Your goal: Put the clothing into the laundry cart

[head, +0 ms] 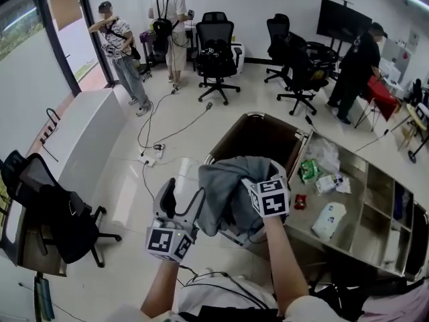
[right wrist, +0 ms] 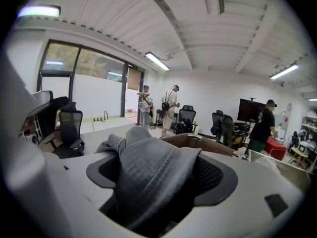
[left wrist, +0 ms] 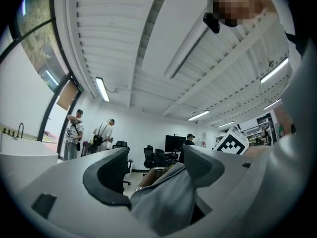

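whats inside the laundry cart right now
The far part of the laundry cart shows only its bare brown lining. The grey garment is held over the near side, so whatever lies in the near part and at the bottom is covered.

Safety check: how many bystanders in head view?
3: person in patterned shirt, back left; person in white, beside them; person in black, right. Others may be hidden.
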Demonstrator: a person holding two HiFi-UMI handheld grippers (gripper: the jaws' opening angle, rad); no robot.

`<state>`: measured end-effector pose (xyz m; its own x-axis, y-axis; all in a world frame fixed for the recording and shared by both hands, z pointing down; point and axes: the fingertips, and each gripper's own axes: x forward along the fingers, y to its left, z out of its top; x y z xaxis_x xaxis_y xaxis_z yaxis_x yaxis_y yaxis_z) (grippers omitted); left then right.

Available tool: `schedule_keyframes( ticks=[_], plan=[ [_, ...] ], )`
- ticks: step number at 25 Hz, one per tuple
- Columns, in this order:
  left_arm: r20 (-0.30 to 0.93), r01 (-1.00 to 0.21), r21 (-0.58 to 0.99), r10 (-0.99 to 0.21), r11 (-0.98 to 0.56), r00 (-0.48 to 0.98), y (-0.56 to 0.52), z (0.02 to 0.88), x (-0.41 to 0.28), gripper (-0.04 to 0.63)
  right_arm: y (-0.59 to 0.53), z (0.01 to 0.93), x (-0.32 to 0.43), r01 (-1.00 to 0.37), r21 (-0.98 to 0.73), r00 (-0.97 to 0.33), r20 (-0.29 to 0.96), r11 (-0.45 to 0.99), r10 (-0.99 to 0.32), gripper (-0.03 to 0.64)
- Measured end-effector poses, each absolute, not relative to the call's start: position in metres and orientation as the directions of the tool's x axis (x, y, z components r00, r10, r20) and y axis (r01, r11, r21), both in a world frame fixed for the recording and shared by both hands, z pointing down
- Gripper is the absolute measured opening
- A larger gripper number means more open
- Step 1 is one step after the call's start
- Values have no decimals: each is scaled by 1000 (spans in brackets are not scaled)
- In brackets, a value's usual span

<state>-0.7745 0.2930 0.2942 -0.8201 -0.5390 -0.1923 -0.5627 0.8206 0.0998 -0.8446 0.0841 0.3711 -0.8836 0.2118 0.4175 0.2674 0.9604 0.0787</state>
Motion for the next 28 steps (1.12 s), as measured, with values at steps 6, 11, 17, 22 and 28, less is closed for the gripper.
schedule_keyframes(
  ticks=[6, 11, 17, 22, 28],
  plan=[
    [-188, -575, 102, -552, 812, -812, 296, 295, -780, 339, 19, 387, -848, 190, -24, -858, 481, 981, 178, 446],
    [-184, -587, 111, -564, 802, -805, 294, 299, -786, 338, 7, 382, -843, 168, 9, -874, 464, 986, 144, 448],
    [-182, -619, 111, -596, 777, -782, 279, 302, -790, 339, 22, 386, -826, 336, -8, -813, 503, 942, 295, 451],
    [-180, -654, 108, -632, 749, -754, 260, 302, -791, 339, 24, 382, -803, 359, 7, -814, 492, 933, 310, 451],
    [-185, -690, 88, -669, 718, -720, 238, 298, -789, 339, 38, 326, -776, 361, -46, -902, 239, 932, 361, 450]
  ],
)
